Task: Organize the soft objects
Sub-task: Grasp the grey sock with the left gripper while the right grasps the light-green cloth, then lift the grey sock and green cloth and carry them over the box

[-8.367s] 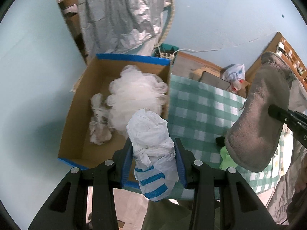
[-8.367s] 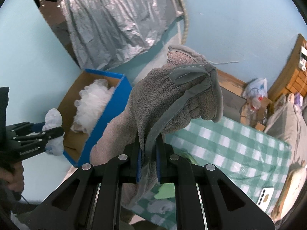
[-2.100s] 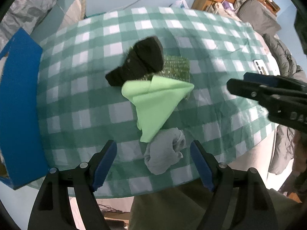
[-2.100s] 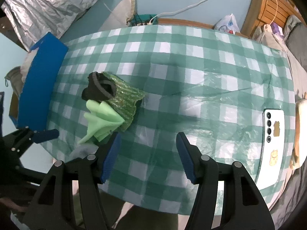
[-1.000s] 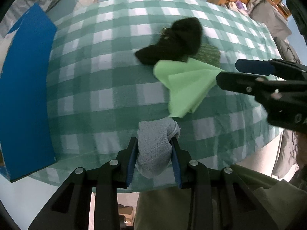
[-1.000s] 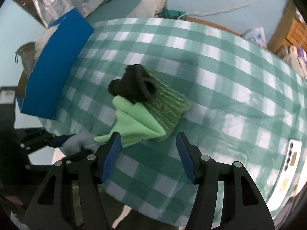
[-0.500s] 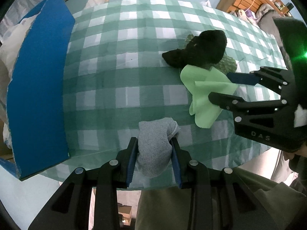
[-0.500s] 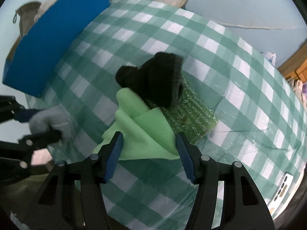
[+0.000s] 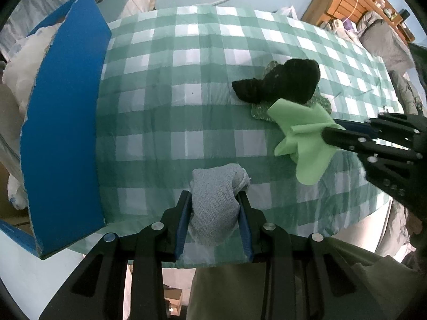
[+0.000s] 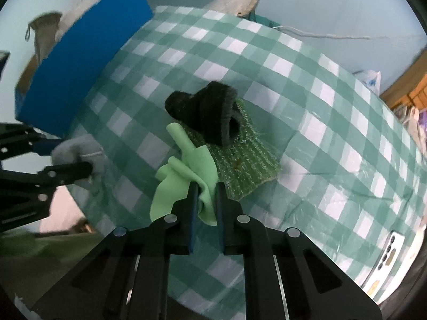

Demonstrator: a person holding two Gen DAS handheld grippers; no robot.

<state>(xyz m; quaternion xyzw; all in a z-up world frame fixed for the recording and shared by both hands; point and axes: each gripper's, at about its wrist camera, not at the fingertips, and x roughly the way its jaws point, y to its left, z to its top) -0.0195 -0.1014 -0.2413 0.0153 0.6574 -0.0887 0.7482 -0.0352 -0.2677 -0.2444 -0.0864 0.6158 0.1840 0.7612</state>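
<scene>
- A crumpled grey knitted cloth (image 9: 214, 208) sat pinched between the pads of the left gripper (image 9: 213, 221), held at the near edge of the tabletop (image 9: 165, 88), which was covered in a green-and-white checked cloth.
- The right gripper (image 10: 205, 204) had its jaws pressed together on a fold of a pale green cloth (image 10: 186, 176), whose loose corners hung and flared beside the pads.
- One black fuzzy item (image 10: 208, 114) lay on one glittery green scouring pad (image 10: 240, 160), the pale green cloth touching the pad's near edge.
- Four soft things showed on or over the tabletop: one grey, one pale green, one black, one glittery green.
- One blue-sided cardboard box (image 9: 61, 133) stood against the tabletop's left edge, white fluffy material (image 9: 24, 53) visible inside.
- One phone (image 10: 384, 258) lay near the far right edge.
- A wide bare stretch of checked cloth lay between the box and the cluster.
- The two grippers stood near each other along the tabletop's front edge.
</scene>
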